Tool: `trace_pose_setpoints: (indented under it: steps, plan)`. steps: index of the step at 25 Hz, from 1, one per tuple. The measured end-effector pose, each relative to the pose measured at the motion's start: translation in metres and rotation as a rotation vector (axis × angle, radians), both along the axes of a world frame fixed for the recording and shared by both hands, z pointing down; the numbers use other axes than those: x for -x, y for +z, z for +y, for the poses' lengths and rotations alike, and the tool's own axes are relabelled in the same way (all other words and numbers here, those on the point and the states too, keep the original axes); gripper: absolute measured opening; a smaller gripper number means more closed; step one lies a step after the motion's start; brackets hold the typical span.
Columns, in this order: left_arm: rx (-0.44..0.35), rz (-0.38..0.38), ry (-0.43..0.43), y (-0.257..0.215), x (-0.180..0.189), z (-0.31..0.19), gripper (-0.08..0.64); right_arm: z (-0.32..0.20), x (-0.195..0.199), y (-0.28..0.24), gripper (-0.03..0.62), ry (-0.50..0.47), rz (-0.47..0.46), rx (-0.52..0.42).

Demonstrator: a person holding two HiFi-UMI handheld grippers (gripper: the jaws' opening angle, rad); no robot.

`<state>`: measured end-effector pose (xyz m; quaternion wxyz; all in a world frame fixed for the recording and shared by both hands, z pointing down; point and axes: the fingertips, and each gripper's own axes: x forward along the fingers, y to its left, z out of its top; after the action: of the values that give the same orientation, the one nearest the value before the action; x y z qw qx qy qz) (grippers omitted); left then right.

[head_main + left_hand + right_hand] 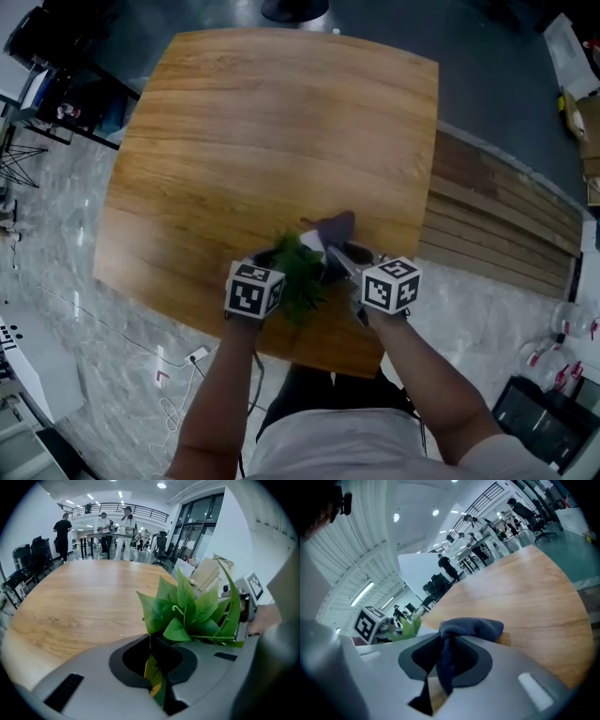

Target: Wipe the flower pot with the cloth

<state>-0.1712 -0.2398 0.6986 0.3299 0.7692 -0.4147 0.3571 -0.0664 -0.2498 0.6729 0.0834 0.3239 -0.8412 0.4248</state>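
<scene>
Clearly both hands are at work close to the near edge of the worktop. The left tongs are pressed together on the plant, pinching a green and yellow leaf low down where the stems gather. This looks like a steadying hold, so that the plant and what it stands in do not slide or tip while being rubbed. The right tongs are clamped on the cloth, a dark grey rag. One bunched fold stands above the jaws and a tail hangs down through them, leaving a soft pad out front to wipe with.

From the head view, the cloth sits just beyond the leaves and to their right. The flower pot itself is hidden under the foliage and the two tongs, so I cannot tell whether the cloth is touching it. My guess is that wiping is about to begin or is under way on the far right side.

Room is lopsided. Ahead and to the left the wood is bare and wide, giving plenty of space to push or turn the plant. Toward the person the edge is near, so a backward tug risks dragging the pot off.
</scene>
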Motion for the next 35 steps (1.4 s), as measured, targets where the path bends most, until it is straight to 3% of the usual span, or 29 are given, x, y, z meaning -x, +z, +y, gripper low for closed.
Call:
trace_pose_setpoints:
  steps: [5, 13, 18, 28, 35]
  plan:
    - [0.007, -0.05, 0.04, -0.007, -0.006, -0.004, 0.018, 0.011, 0.016, -0.05, 0.062, -0.046, -0.054, -0.048]
    - [0.072, -0.082, 0.078, -0.009, -0.02, -0.024, 0.018, -0.024, -0.024, 0.031, 0.061, 0.047, 0.051, 0.035]
    - [0.084, -0.052, 0.074, -0.015, -0.044, -0.042, 0.018, -0.032, -0.043, 0.039, 0.063, 0.048, 0.107, 0.024]
    - [-0.025, 0.095, -0.018, -0.042, -0.051, -0.052, 0.046, -0.039, -0.072, -0.028, 0.063, 0.092, 0.161, -0.169]
    - [0.025, 0.213, -0.131, -0.042, -0.04, -0.058, 0.051, -0.035, -0.068, -0.032, 0.063, 0.092, 0.164, -0.152]
